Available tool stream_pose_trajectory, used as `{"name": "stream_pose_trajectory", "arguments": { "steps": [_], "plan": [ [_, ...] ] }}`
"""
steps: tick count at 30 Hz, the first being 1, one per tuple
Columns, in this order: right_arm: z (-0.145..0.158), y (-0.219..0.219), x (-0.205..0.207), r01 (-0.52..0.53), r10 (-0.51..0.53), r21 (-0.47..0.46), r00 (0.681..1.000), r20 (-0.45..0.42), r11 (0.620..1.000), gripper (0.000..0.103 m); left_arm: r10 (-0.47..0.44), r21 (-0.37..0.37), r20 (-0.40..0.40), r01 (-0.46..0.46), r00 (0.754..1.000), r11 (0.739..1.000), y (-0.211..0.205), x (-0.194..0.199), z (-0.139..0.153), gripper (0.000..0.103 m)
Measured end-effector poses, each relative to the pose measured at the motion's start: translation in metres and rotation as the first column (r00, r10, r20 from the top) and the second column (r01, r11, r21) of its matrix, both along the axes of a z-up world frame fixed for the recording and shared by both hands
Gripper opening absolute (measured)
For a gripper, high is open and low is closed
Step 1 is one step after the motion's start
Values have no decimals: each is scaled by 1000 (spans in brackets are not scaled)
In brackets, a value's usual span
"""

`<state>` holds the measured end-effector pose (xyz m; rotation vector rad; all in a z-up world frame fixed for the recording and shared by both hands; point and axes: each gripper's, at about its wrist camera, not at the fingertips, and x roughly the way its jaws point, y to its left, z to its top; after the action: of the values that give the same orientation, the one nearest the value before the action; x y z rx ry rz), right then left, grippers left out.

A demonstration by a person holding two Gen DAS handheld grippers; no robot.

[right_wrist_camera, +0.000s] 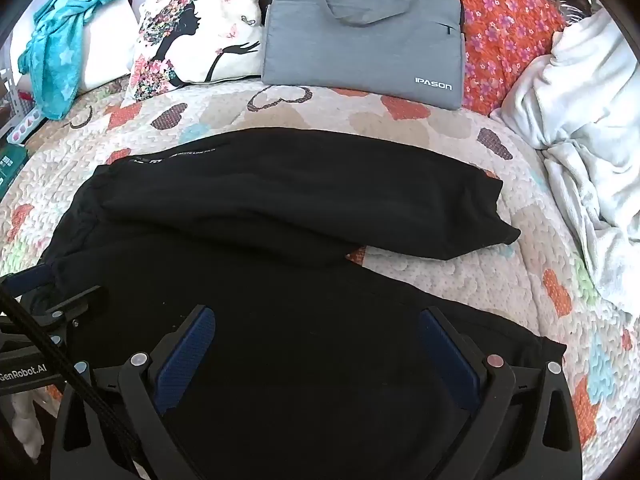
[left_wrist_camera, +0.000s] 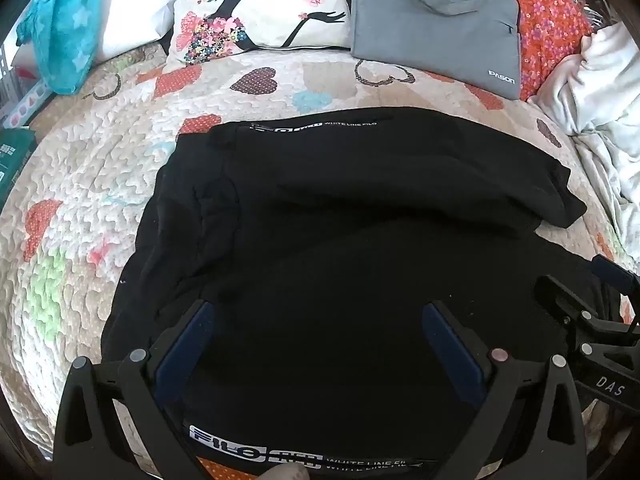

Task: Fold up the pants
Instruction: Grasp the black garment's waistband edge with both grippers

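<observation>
I'm working over a quilt [right_wrist_camera: 460, 280] with hearts on it, and the black pants [right_wrist_camera: 280, 280] lie spread across its middle, waist to the left, both legs running right. The far leg [right_wrist_camera: 320, 200] ends in a cuff near the white blanket [right_wrist_camera: 580, 120]; the near leg [right_wrist_camera: 400, 340] lies under my tools, its cuff at the right edge of the right view. The two legs part in a wedge where the quilt shows through. My judgement is that the step in hand is bringing one leg over the other, so I want both grips on the near leg's edge: one near the waist, one toward the cuff. The left gripper [left_wrist_camera: 316, 320] hangs over the waist end with its jaws spread wide and nothing between them; the right gripper [right_wrist_camera: 316, 324] is likewise wide open and empty above the near leg. To do this well I'd pinch every layer at the hem edge, lift evenly, and lay the seams flush. The white logo strip [left_wrist_camera: 296, 446] marks the near side seam, handy for lining up.
</observation>
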<state>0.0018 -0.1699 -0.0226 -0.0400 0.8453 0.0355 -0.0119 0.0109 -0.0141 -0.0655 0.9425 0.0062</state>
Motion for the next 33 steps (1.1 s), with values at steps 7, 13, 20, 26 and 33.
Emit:
{"name": "stream_pose_trajectory", "arguments": {
  "steps": [7, 13, 20, 26, 33],
  "plan": [
    [-1, -2, 1, 1, -2, -2, 1000, -5, 1000, 103, -3, 13, -42, 4, 999, 1000, -4, 15, -1, 103],
    [-2, -3, 2, 5, -5, -1, 1000, -6, 1000, 103, -8, 23, -54, 9, 999, 1000, -6, 15, -7, 103],
    [-3, -5, 2, 2, -2, 0, 1000, -8, 1000, 103, -8, 36, -77, 11, 997, 999, -7, 16, -13, 103],
    [-2, -5, 2, 1, -1, -2, 1000, -10, 1000, 103, -14, 49, -126, 21, 992, 999, -8, 18, -23, 103],
    [-7, -10, 3, 8, -8, 0, 1000, -11, 1000, 103, -29, 59, -128, 37, 991, 998, -10, 15, -26, 103]
  ]
}}
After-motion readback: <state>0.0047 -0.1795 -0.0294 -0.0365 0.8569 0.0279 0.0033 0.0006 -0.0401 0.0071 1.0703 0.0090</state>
